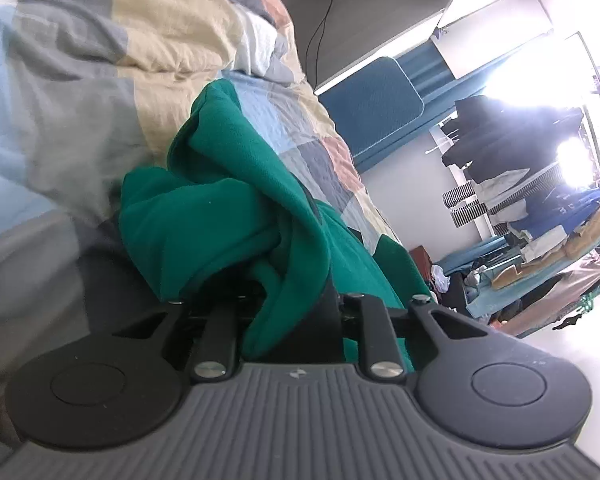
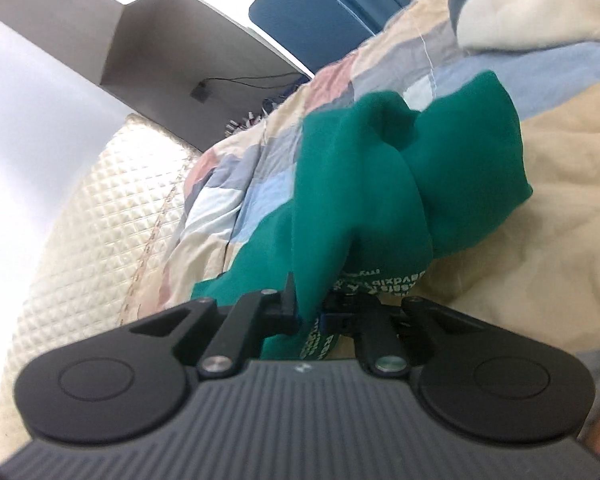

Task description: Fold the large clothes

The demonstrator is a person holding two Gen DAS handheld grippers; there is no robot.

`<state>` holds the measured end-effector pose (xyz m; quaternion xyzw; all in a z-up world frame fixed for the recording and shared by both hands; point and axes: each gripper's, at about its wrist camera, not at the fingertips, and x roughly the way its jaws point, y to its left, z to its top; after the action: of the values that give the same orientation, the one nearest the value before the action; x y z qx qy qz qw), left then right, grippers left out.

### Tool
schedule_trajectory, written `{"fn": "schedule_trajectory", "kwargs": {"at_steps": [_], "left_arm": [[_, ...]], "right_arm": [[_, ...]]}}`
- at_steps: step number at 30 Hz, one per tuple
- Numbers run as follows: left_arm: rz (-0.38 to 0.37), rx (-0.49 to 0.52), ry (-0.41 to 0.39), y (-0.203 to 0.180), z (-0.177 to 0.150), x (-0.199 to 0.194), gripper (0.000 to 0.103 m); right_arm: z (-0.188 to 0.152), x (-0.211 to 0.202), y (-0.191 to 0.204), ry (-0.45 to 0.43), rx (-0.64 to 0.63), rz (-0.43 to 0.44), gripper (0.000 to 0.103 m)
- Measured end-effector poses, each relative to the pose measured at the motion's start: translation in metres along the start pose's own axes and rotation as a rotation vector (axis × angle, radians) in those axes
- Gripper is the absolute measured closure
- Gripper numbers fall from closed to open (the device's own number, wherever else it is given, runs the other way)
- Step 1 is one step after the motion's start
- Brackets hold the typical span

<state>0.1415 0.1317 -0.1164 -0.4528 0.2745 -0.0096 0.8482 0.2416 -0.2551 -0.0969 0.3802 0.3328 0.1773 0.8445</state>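
Left black two-finger gripper (image 1: pixel 288 300) clenched on bunched green fleece garment (image 1: pixel 228 216), fabric spilling over jaws. Right black gripper (image 2: pixel 312 304) pinches same garment (image 2: pixel 380 184) near white printed lettering (image 2: pixel 384 280). Garment lifted above patchwork pastel quilt (image 1: pixel 100 60) on bed. Beyond: blue padded headboard (image 1: pixel 372 100), cluttered clothes rack (image 1: pixel 532 200), cream quilted mat (image 2: pixel 100 208).

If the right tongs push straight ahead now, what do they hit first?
The green garment already pinched in the right tongs; past its bunched folds, probably the patchwork quilt, though depth is unclear.
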Motion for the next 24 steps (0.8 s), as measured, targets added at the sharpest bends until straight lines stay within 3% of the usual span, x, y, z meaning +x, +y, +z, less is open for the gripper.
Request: {"fn": "schedule_trajectory", "kwargs": {"at_steps": [6, 13, 16, 24], "left_arm": [[-0.022, -0.033, 0.030, -0.005, 0.012, 0.009, 0.051], [-0.046, -0.035, -0.004, -0.025, 0.047, 0.022, 0.048], [-0.093, -0.076, -0.008, -0.028, 0.067, 0.035, 0.045], [-0.096, -0.061, -0.030, -0.040, 0.124, 0.085, 0.040]], "right_arm": [[0.008, 0.010, 0.000, -0.016, 0.005, 0.002, 0.091], [0.036, 0.031, 0.021, -0.031, -0.039, 0.027, 0.091], [0.053, 0.038, 0.031, -0.029, -0.068, 0.010, 0.091], [0.098, 0.100, 0.054, -0.019, -0.137, -0.014, 0.090]]}}
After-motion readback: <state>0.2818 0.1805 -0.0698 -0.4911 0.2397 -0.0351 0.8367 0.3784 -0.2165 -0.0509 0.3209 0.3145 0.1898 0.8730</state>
